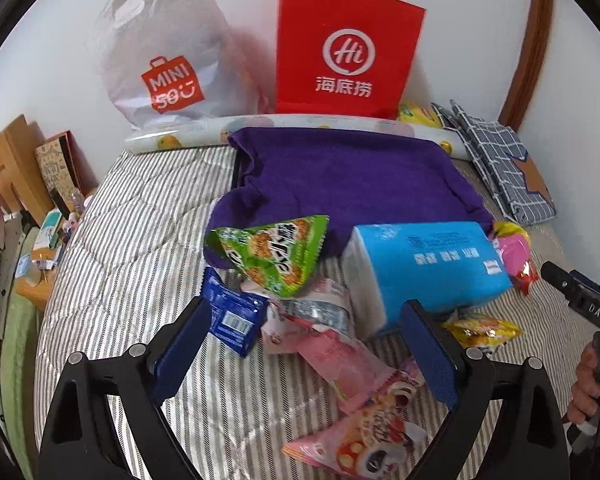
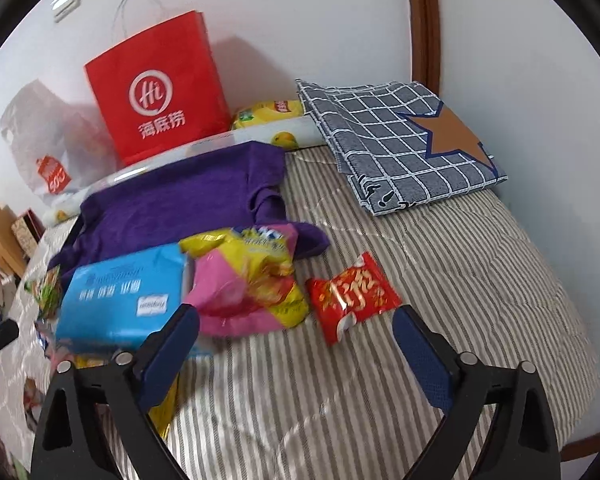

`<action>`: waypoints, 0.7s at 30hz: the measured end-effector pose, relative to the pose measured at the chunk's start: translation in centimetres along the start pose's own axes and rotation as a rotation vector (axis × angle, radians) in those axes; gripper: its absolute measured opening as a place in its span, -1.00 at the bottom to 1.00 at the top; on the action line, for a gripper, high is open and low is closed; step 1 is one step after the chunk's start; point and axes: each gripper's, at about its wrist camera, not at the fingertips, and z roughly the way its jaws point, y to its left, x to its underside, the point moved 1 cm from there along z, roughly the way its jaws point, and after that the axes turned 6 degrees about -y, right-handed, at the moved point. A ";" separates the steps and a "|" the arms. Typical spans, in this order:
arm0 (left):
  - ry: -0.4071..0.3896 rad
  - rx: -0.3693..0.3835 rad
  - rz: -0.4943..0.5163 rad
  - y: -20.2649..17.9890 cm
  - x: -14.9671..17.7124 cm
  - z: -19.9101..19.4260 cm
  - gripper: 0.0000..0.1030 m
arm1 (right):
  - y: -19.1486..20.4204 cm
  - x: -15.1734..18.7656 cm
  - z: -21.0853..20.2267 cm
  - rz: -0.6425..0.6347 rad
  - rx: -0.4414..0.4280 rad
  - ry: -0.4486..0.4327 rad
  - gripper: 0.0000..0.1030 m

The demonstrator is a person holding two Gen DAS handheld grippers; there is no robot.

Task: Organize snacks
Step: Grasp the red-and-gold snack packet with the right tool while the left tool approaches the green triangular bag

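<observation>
- Left gripper (image 1: pixel 305 338): jaws wide, empty, hovering over the snack packets in front of the blue tissue pack (image 1: pixel 426 266) on the bed (image 1: pixel 132 248).
- Right gripper (image 2: pixel 296 344): jaws wide, empty; red packet (image 2: pixel 352 294) lies just right of the tissue pack's neighbouring pink-and-yellow bag (image 2: pixel 248 284).
- Packets look light, crinkly and slippery; contents probably crush easily.
- Grip across a flat sealed edge, gently.

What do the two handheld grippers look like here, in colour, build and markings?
Both match: the left gripper and right gripper have black, triangular, cut-out finger frames with silver round bolts, and dark blue textured pads on the inner faces. In the left view, the right gripper's black body at the edge carries white letters, "DAS". A bare hand grips it; no sleeve or cable visible.
</observation>
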 end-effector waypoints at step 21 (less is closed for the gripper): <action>0.015 -0.038 -0.055 4.7 -0.4 1.1 0.84 | -3.5 1.3 7.8 -0.130 0.063 0.113 0.03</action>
